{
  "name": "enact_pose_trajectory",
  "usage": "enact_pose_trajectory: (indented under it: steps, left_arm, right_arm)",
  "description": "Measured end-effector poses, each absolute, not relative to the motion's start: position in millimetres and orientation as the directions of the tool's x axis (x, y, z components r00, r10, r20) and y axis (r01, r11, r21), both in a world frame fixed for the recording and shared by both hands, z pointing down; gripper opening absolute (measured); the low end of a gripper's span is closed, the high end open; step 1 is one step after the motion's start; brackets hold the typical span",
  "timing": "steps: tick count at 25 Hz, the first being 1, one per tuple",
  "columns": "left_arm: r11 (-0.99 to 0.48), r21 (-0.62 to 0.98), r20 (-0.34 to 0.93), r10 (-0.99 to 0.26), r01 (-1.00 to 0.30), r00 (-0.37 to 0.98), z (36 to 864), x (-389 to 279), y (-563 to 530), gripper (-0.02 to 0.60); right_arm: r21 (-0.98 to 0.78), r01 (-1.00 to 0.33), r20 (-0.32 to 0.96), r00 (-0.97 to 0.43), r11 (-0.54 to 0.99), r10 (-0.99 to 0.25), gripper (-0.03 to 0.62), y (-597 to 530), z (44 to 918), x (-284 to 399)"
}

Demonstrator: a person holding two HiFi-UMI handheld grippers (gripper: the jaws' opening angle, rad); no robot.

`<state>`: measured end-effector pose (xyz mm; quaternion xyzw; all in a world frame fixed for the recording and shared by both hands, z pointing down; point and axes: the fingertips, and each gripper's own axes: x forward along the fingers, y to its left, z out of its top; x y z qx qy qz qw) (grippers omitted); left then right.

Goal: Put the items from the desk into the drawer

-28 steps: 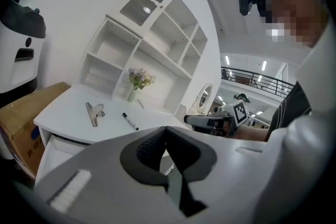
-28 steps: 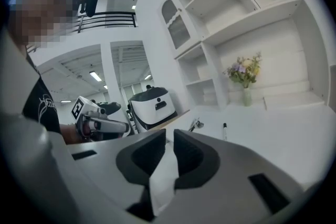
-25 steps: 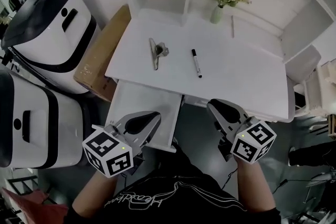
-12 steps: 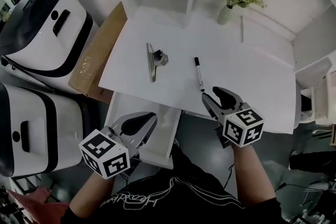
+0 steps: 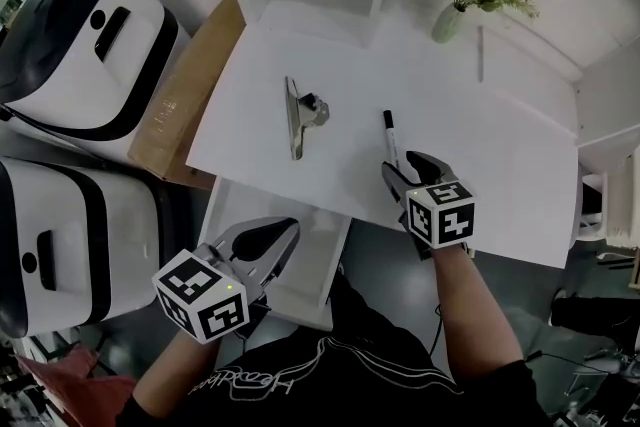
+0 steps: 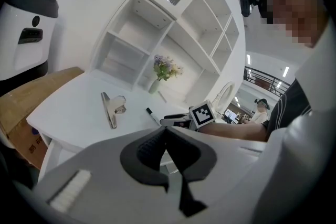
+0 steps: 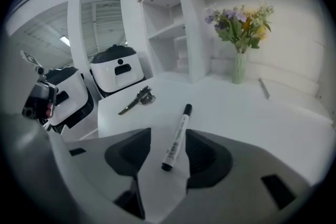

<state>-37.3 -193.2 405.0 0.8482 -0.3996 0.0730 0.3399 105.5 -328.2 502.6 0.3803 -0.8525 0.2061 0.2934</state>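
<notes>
Left tool (image 6: 167, 131), jaws together, before clip (image 6: 111, 109) and marker (image 6: 153, 116)

Left gripper (image 5: 284, 229) held low, jaws together; right gripper (image 5: 403, 165) tilts down, jaws just opened around a marker (image 5: 391, 135).

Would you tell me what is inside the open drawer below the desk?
Only bare white floor shows inside the drawer; the left gripper covers part of its near end, and the desk hides its back.

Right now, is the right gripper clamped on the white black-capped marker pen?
No, the right gripper's jaws have just been opening and stand apart, the white black-capped marker pen lying between them.
</notes>
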Motion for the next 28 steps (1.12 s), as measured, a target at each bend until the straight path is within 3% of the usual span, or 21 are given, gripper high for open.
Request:
enact_pose_trajectory:
  steps: [8, 16, 19, 28]
  left_arm:
    - [-0.416, 0.528, 0.407, -0.641, -0.74, 0.651, 416, -47, -190, 0.008]
    - [-0.396, 0.533, 0.416, -0.647, -0.748, 0.639, 422, -52, -187, 0.008]
    - [-0.393, 0.533, 0.418, -0.648, -0.749, 0.637, 422, -53, -186, 0.008]
    - [-0.379, 0.519, 0.436, -0.654, -0.766, 0.618, 424, -56, -179, 0.008]
  right_arm:
    - [-0.08, -0.798, 0.729, -0.456, 0.598, -0.511, 0.192, -340, 532, 105]
    - [-0.044, -0.803, 0.754, -0.418, 0.595, -0.507, 0.155, -342, 536, 104]
    - [-0.048, -0.82, 0.755, -0.403, 0.57, -0.517, 0.107, -345, 536, 109]
    - [-0.054, -0.827, 0.761, -0.397, 0.56, -0.513, 0.08, -346, 536, 112]
